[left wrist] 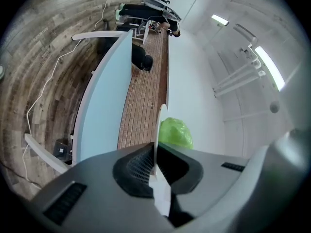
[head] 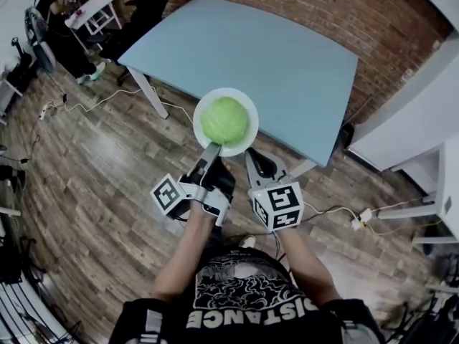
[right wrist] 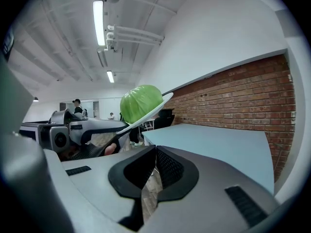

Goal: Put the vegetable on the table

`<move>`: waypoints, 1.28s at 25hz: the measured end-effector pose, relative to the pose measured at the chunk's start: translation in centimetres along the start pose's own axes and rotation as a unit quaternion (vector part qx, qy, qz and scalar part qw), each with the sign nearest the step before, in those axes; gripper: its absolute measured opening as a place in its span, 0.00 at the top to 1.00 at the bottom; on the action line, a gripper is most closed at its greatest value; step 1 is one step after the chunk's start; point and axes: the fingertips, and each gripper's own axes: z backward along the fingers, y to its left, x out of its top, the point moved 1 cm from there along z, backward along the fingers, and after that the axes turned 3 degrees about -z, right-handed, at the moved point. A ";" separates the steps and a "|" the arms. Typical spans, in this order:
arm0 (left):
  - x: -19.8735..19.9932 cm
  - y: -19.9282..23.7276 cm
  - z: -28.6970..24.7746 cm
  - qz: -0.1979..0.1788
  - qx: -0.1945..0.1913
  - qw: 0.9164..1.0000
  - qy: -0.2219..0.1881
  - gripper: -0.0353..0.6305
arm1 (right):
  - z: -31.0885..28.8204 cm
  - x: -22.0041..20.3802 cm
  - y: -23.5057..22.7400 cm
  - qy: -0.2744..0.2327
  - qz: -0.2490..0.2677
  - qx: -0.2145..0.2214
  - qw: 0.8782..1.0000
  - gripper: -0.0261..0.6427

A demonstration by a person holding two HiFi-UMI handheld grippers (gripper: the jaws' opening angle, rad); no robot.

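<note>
Your left gripper (head: 213, 149) (left wrist: 154, 155) has its jaws closed tight on the near rim of a white plate (head: 247, 143) (left wrist: 162, 111). In the left gripper view the rim runs edge-on between the two black pads. The only print on the gripper is the black-and-white square code on its marker cube (head: 169, 194), which has no readable words. The green cabbage (head: 224, 120) (left wrist: 175, 132) (right wrist: 140, 102) sits in the middle of that plate, at 12 o'clock from the left jaws, so it rests on the plate and not on the table. In the right gripper view the plate (right wrist: 151, 111) is tilted, with the cabbage riding on its upper face. Your right gripper (head: 252, 158) (right wrist: 155, 160) is just beside the left one at 3 o'clock. Its jaws are drawn together with nothing between them, and its tips are close under the plate's near edge. Whether they touch the plate cannot be told. Its cube (head: 278, 205) carries the same kind of square code. At 6 o'clock your black shirt (head: 251, 303) shows white letters, upside down, reading "ISTANCE". The light blue table (head: 251, 56) (right wrist: 214, 140) lies at 12 o'clock, and the plate overlaps its near edge in the head view. A brick wall (head: 323, 13) stands behind the table, and a wood floor (head: 86, 178) spreads to 9 o'clock.
</note>
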 end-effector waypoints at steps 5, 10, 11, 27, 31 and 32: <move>3.0 0.7 -2.7 0.006 0.003 1.000 0.007 0.93 | -3.7 0.7 -0.7 0.008 -0.008 0.000 1.000 0.95; 5.1 1.5 -5.1 0.014 0.007 1.000 0.010 0.93 | -6.6 1.3 -1.8 0.010 -0.001 -0.006 1.000 0.95; 5.4 1.7 -5.6 0.015 0.008 1.000 0.011 0.93 | -7.1 1.4 -2.0 0.011 0.000 -0.007 1.000 0.95; 12.2 3.0 -12.1 0.043 0.013 0.998 0.043 0.93 | -15.3 3.5 -3.8 0.021 -0.004 -0.045 0.999 0.95; 13.8 3.2 -13.5 0.050 0.013 0.997 0.053 0.93 | -17.3 4.0 -4.1 0.022 -0.002 -0.057 0.998 0.95; 14.1 3.2 -13.8 0.050 0.012 0.997 0.056 0.93 | -17.7 4.1 -4.1 0.022 -0.002 -0.059 0.998 0.95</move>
